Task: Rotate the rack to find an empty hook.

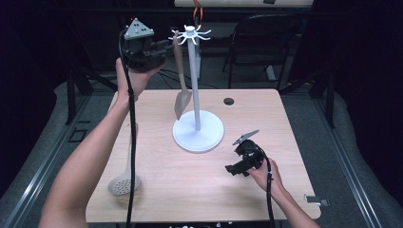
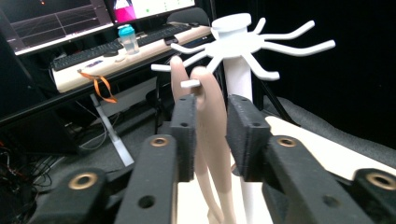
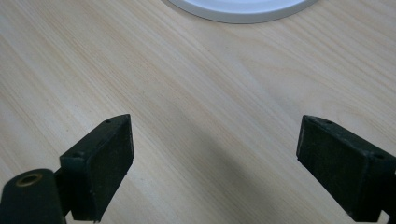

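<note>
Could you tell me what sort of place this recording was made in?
Probably a lab or recording workspace rather than a kitchen: a desk with monitors and keyboards stands behind the wooden table, dark curtains hang around it, and a white utensil stand is set up like a test prop.

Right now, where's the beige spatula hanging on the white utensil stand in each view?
High view: the beige plastic spatula hangs upper centre, just left of the pole.
Left gripper view: its handle runs down the centre, between the black jaws.
Right gripper view: none of it in frame; wood table.
Shared landmark: the white utensil stand.
</note>
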Demonstrator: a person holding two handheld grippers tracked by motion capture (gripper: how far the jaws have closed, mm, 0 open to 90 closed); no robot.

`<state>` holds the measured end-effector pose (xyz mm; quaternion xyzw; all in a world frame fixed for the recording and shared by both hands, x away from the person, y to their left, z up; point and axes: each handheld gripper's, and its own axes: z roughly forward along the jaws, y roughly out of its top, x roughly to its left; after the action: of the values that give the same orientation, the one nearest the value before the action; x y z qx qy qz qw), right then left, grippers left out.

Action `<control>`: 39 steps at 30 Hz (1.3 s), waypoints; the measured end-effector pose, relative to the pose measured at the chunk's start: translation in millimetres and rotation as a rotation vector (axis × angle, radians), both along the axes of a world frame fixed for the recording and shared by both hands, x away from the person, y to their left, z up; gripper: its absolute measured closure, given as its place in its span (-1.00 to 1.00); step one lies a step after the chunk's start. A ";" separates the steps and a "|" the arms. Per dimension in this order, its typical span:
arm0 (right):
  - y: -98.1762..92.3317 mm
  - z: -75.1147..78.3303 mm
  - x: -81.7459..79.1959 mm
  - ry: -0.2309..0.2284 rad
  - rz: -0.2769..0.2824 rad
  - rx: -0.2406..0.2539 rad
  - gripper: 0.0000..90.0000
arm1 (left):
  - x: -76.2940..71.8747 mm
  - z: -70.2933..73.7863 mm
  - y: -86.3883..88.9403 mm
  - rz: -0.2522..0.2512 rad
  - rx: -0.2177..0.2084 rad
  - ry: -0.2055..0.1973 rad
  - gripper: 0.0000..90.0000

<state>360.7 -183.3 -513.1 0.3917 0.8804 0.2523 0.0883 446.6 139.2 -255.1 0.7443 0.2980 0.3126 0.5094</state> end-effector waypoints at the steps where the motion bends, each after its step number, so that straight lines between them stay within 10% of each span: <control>1: 0.3 0.0 -0.2 0.002 -0.002 0.001 -0.76 | -1.0 -1.1 0.9 0.002 0.000 0.002 0.50; 18: 1.1 -1.5 0.5 0.000 0.008 0.007 -0.76 | -21.4 -38.5 13.6 -0.011 0.032 0.091 -0.42; 39: 2.8 -2.2 -0.2 -0.003 0.008 0.004 -0.77 | -42.4 -127.9 43.4 -0.016 0.016 0.258 -0.69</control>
<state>360.6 -180.5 -515.3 0.3878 0.8814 0.2551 0.0877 404.1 182.6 -382.9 0.7846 0.3529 0.2125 0.4634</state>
